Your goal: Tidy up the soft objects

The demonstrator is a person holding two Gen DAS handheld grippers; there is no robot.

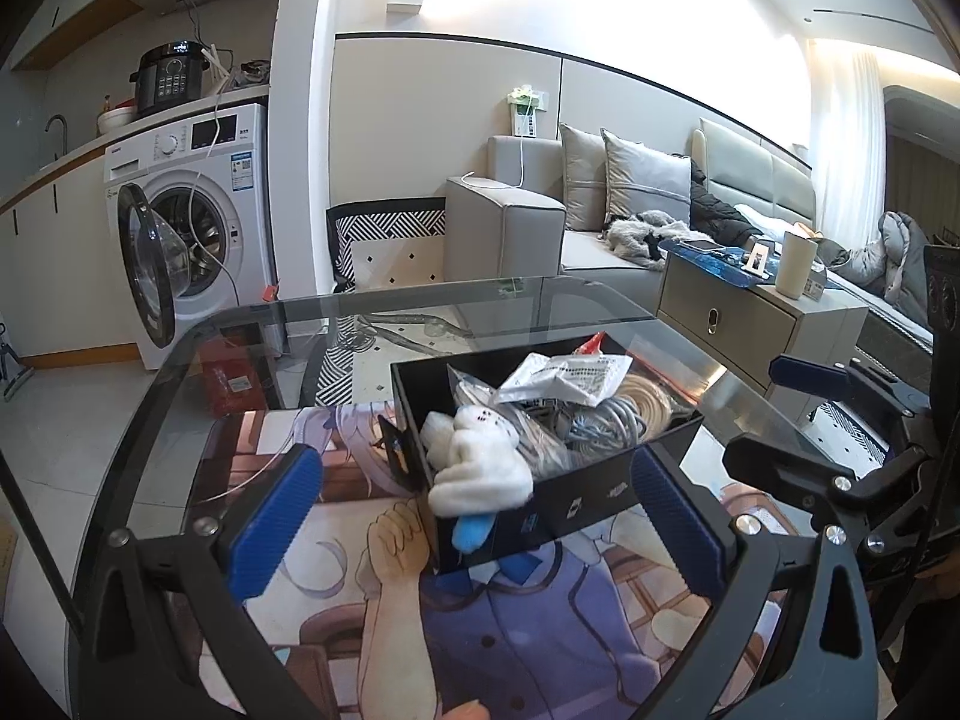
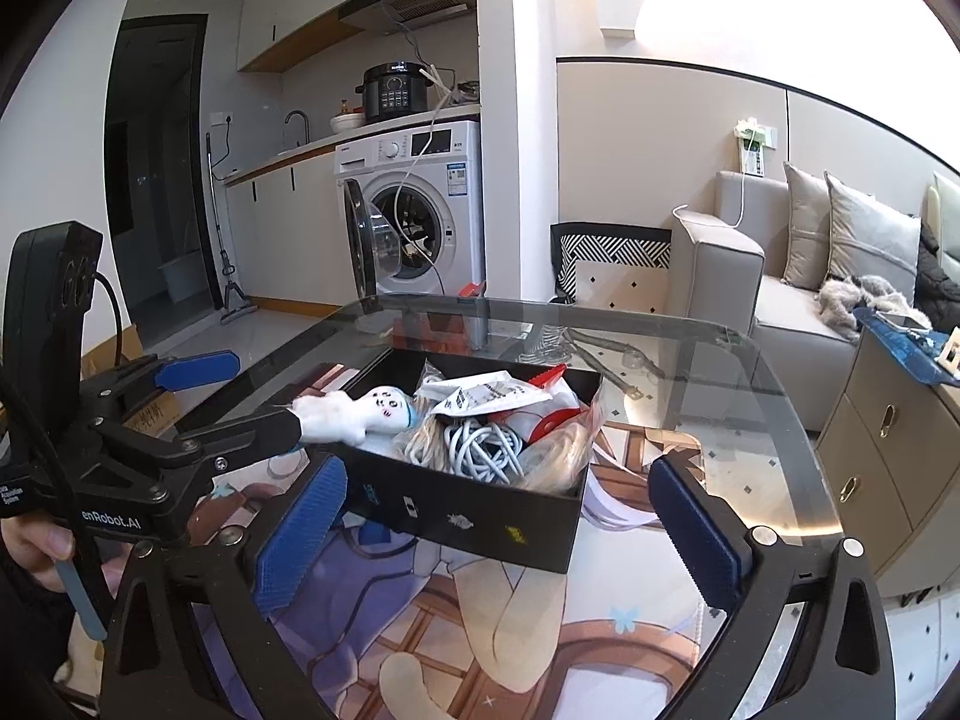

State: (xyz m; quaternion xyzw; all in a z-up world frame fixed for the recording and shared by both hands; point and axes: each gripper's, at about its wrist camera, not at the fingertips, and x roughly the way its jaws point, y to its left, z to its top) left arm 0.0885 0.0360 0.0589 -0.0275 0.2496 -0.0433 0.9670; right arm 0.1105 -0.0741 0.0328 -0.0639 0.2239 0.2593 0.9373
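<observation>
A black open box [image 1: 570, 504] [image 2: 480, 522] stands on a printed mat on the glass table. A white plush toy [image 1: 480, 462] [image 2: 354, 414] with a blue part hangs over the box's near left corner. Inside lie a coiled grey cable [image 1: 606, 426] [image 2: 480, 450], a printed plastic packet [image 1: 564, 378] [image 2: 492, 399] and a red piece [image 2: 549, 375]. My left gripper [image 1: 477, 519] [image 2: 240, 402] is open, its blue pads wide on either side of the toy and not pressing it. My right gripper [image 2: 498, 534] [image 1: 780, 414] is open in front of the box's near wall with nothing held.
The glass table [image 1: 360, 312] ends just beyond the box. A washing machine [image 1: 198, 222] with its door open stands at the back left. A grey sofa [image 1: 540, 228] and a beige cabinet [image 1: 750, 318] are to the right. A hand [image 2: 36, 546] holds the left gripper.
</observation>
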